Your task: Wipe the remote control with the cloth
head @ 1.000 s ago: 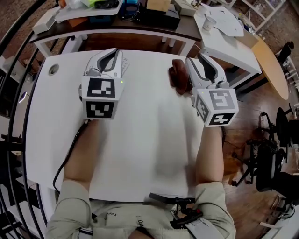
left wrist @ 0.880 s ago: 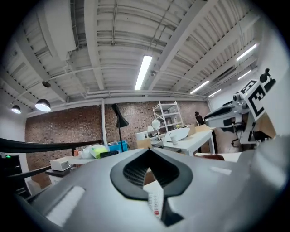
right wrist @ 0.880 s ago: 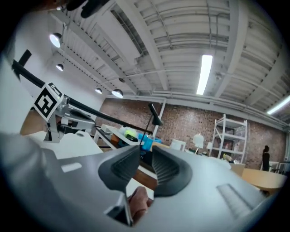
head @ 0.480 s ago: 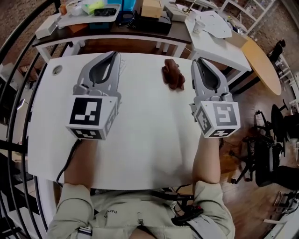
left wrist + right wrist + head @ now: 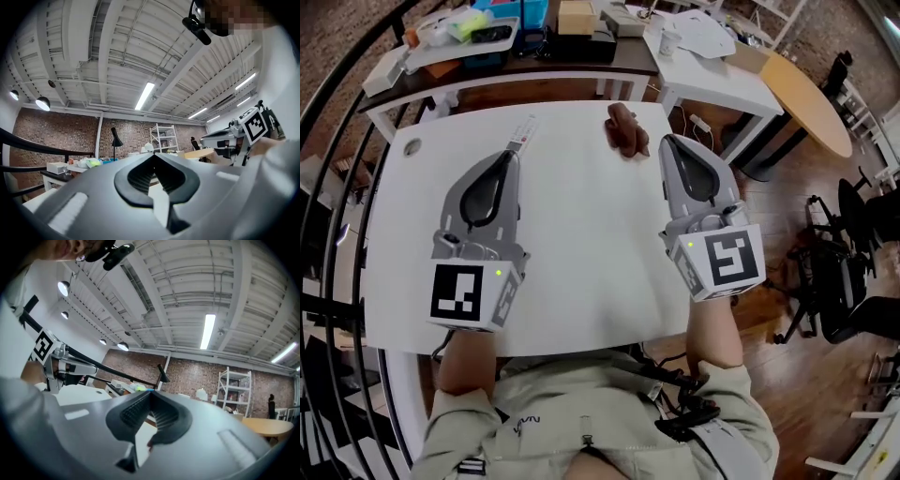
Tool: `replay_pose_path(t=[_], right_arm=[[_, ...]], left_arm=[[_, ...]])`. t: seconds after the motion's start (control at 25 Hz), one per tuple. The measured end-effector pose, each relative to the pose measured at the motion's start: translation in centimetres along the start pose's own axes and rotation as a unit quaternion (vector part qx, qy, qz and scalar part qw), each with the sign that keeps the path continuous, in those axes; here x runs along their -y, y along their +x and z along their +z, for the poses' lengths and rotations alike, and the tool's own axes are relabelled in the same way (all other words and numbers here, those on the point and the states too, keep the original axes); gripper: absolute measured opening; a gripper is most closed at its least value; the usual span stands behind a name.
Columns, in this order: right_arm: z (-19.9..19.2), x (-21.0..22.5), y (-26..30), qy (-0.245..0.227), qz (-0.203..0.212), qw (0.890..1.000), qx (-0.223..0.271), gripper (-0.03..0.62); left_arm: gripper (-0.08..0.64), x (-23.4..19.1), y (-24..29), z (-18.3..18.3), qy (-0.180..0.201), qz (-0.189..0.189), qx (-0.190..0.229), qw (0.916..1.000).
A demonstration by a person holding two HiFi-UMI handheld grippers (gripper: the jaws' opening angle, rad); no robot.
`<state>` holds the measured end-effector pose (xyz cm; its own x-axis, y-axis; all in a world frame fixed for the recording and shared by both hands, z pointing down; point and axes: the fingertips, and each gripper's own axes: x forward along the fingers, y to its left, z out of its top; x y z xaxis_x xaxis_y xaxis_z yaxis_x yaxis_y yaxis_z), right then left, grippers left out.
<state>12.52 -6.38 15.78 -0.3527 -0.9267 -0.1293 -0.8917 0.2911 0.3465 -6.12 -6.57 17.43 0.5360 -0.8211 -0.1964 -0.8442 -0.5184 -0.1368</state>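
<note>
On the white counter (image 5: 581,253), left tongs (image 5: 510,156) and right tongs (image 5: 667,141) are both pinched shut, empty (the right has just closed). The cloth (image 5: 626,129) lies just beyond the right tips, slightly inward — the remote control (image 5: 525,133), pointing lengthwise away, lies just ahead of the left.

One remote (image 5: 524,133), one cloth (image 5: 627,131), one left tool (image 5: 515,157), one right tool (image 5: 669,142).
</note>
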Motion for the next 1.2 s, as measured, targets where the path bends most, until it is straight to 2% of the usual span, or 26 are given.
replay_pose_path(t=[0.08,0.24,0.44,0.64,0.92,1.04,1.2], right_arm=[[-0.8,-1.4,-1.0,0.004,0.003,1.000,-0.009,0.005],[-2.7,-5.5,-2.2,0.000,0.055,0.998,-0.004,0.005],[-6.5,-8.4,-5.0,0.003,0.080,0.995,-0.062,0.005],[-8.4,-10.9,-5.8,0.049,0.097,0.991,-0.079,0.005],[-9.7,-11.4,-6.7,0.054,0.100,0.991,-0.076,0.005],[-9.9,-12.4,-6.9,0.065,0.113,0.988,-0.082,0.005],[-10.3,-13.5,-7.0,0.076,0.121,0.986,-0.085,0.005]], left_arm=[[0.005,0.2,-1.3,-1.0,-0.009,-0.001,-0.012,0.9999],[0.005,1.2,-3.6,-2.7,-0.032,0.024,-0.045,0.9982],[0.005,4.7,-4.7,-5.9,-0.027,0.003,-0.073,0.9970],[0.005,6.2,-5.8,-9.3,-0.035,-0.010,-0.104,0.9939],[0.005,8.5,-5.9,-10.3,-0.035,-0.027,-0.094,0.9946],[0.005,8.7,-6.6,-10.4,-0.007,-0.033,-0.091,0.9953],[0.005,8.7,-7.1,-9.5,-0.041,-0.004,-0.090,0.9951]])
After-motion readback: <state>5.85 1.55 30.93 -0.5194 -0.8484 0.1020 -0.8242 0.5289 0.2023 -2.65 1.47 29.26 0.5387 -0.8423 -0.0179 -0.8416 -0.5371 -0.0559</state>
